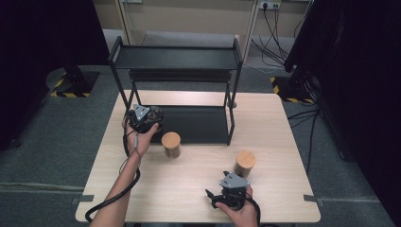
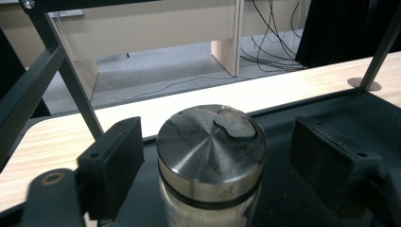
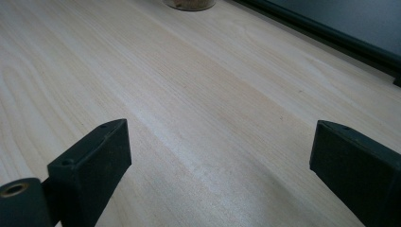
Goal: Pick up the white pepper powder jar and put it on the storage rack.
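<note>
Wooden table bears a black rack. On its bottom shelf, seemingly at the left end, stands a steel-lidded jar between the left gripper's spread jaws, untouched. The right gripper gapes, empty.

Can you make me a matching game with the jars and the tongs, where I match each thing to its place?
Things:
1. metal-lid jar
2. left wooden-lid jar
3. right wooden-lid jar
4. right tongs

Places:
A. on the table just in front of the rack's bottom shelf
B. open over bare table
C. on the rack's bottom shelf, between the open left tongs
D. on the table just beyond the right hand

Pairs: 1-C, 2-A, 3-D, 4-B
</note>
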